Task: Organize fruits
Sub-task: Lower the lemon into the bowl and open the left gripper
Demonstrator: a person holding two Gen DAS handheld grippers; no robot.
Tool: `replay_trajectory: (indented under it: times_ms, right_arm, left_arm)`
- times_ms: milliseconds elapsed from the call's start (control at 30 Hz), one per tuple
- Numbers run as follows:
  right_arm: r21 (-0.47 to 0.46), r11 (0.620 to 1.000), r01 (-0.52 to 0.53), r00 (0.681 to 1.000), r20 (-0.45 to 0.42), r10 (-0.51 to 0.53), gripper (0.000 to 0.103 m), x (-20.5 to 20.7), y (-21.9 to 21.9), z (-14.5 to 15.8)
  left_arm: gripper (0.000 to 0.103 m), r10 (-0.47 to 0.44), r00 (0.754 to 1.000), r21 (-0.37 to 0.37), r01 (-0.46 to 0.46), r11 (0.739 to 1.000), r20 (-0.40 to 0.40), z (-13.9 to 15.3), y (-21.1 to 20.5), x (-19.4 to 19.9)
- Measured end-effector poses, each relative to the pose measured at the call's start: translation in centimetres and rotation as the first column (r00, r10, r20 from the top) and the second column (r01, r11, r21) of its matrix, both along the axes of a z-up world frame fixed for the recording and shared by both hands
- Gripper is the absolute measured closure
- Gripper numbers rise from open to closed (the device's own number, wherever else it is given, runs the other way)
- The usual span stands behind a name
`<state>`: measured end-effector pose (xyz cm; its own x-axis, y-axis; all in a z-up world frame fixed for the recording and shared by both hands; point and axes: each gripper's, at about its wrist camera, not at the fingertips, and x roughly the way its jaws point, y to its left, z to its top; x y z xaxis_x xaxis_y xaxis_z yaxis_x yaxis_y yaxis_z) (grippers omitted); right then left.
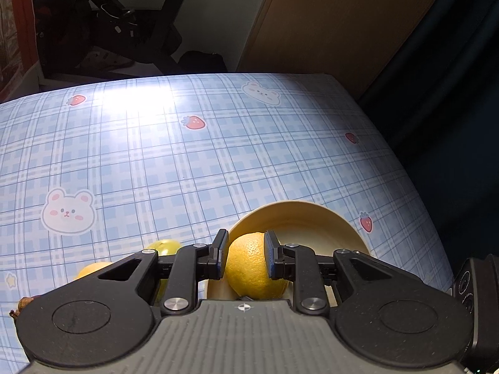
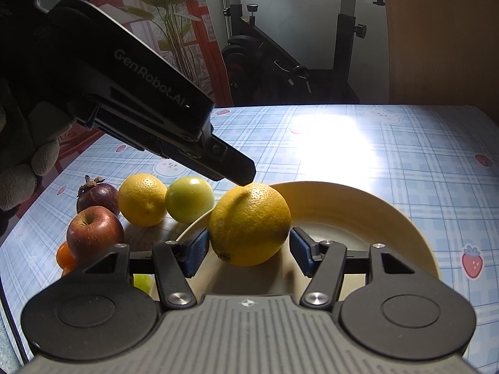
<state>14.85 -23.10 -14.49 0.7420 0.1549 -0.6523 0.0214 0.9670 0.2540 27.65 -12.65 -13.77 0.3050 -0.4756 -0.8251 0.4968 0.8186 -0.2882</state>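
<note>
A large yellow-orange citrus fruit point(image 1: 254, 268) sits between the fingers of my left gripper point(image 1: 244, 257), which is shut on it over the cream bowl point(image 1: 299, 215). In the right wrist view the same fruit point(image 2: 249, 224) is over the bowl point(image 2: 358, 208), with the left gripper's finger point(image 2: 237, 168) on its top. My right gripper point(image 2: 249, 249) is open, its blue pads on either side of the fruit without touching it. To the left lie another orange point(image 2: 142, 199), a green apple point(image 2: 188, 199), a red apple point(image 2: 93, 230) and a mangosteen point(image 2: 96, 194).
A small orange fruit point(image 2: 64, 257) and a green fruit point(image 2: 142, 282) lie at the left near my right gripper. The blue checked tablecloth point(image 2: 374, 155) covers the table. An exercise bike point(image 2: 280, 56) and a wooden panel point(image 1: 327, 25) stand behind the table.
</note>
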Motion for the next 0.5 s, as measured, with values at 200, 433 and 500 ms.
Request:
replay_trajectory:
  times_ms: [200, 433, 500]
  right_arm:
    - [-0.017, 1.0, 0.012, 1.0, -0.002, -0.012, 0.042, -0.2, 0.5, 1.2]
    - [-0.052, 0.999, 0.005, 1.0, -0.003, -0.006, 0.042, -0.2, 1.4, 2.5]
    - [-0.067, 0.998, -0.002, 1.0, -0.002, 0.002, 0.042, -0.2, 1.9, 2.8]
  left_arm:
    - [0.077, 0.075, 0.996, -0.03, -0.074, 0.997, 0.039, 1.7, 4.2, -0.1]
    - [0.077, 0.156, 0.983, -0.026, -0.154, 0.988, 0.096, 3.6, 9.8, -0.2]
    - [0.077, 0.169, 0.977, -0.008, -0.169, 0.986, 0.133, 4.1, 11.4, -0.5]
